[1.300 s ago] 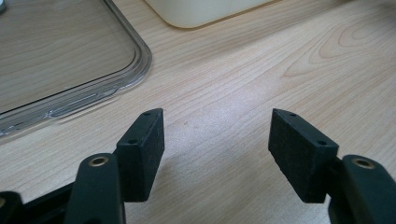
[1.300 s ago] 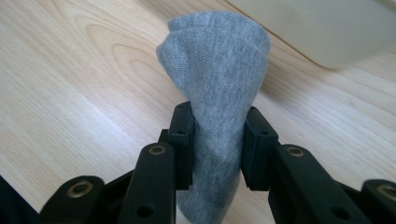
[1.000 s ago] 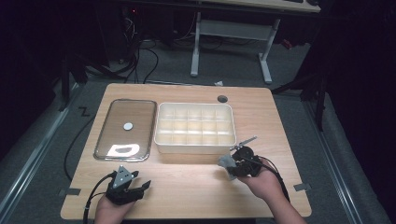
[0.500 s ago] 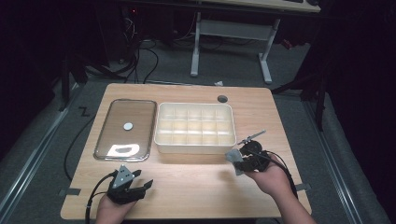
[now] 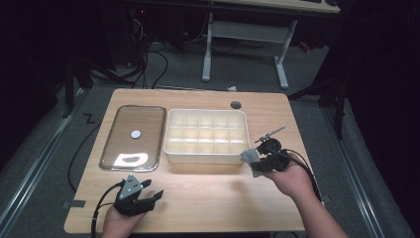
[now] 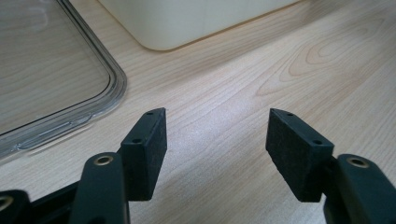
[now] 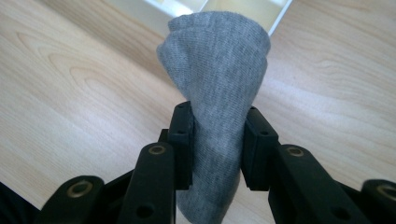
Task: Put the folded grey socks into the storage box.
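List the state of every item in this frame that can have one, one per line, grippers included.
Left gripper: open, empty, low over the table near the front edge.
Right gripper: shut on the grey cloth.
Grey cloth: bunched, pinched between the jaws, near the box's front right corner.
Compartment box: uncovered, compartments look empty.
Clear lid: off the box, lying flat to its left.
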A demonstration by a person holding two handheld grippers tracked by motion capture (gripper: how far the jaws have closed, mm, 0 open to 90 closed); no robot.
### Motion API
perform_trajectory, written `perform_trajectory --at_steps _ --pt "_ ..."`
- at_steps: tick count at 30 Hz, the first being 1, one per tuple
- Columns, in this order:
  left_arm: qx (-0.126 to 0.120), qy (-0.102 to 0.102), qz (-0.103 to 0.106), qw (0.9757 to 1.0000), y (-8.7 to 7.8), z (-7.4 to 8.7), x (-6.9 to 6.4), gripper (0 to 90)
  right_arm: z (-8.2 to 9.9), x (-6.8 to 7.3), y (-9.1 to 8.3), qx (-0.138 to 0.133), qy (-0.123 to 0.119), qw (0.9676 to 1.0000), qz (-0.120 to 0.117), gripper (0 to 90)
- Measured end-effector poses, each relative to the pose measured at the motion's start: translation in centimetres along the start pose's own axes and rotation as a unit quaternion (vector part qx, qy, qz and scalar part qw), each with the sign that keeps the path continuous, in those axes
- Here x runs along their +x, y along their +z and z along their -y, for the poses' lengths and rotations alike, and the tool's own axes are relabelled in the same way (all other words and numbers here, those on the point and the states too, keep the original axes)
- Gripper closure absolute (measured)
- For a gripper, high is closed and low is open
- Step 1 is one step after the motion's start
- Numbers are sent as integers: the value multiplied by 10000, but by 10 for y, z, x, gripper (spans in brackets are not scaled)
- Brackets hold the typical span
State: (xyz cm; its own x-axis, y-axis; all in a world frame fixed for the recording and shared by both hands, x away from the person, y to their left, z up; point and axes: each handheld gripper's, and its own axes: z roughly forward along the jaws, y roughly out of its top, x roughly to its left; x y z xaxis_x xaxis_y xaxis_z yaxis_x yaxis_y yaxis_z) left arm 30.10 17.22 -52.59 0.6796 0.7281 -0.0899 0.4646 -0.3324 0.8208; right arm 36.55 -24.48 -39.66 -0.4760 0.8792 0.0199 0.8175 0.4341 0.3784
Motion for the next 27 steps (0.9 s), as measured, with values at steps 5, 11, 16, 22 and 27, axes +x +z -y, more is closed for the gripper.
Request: perform_trajectory --at_steps 5,11,16,22,27 --pt "41 -8 63 10000 0 0 0 414 -17 -2 -5 2 -35 10000 5 701" --pt "60 87 32 9999 1 0 -3 414 -34 -5 -3 45 -105 9999 -8 701" --pt "26 156 -17 9999 1 0 -6 401 -51 -6 3 173 -218 9996 7 702" --pt "7 159 -83 9998 -5 2 -4 401 -76 -8 16 409 -278 9988 59 702" --pt "-13 125 -95 9999 -7 3 -3 402 -95 -8 40 786 -271 9965 134 703"
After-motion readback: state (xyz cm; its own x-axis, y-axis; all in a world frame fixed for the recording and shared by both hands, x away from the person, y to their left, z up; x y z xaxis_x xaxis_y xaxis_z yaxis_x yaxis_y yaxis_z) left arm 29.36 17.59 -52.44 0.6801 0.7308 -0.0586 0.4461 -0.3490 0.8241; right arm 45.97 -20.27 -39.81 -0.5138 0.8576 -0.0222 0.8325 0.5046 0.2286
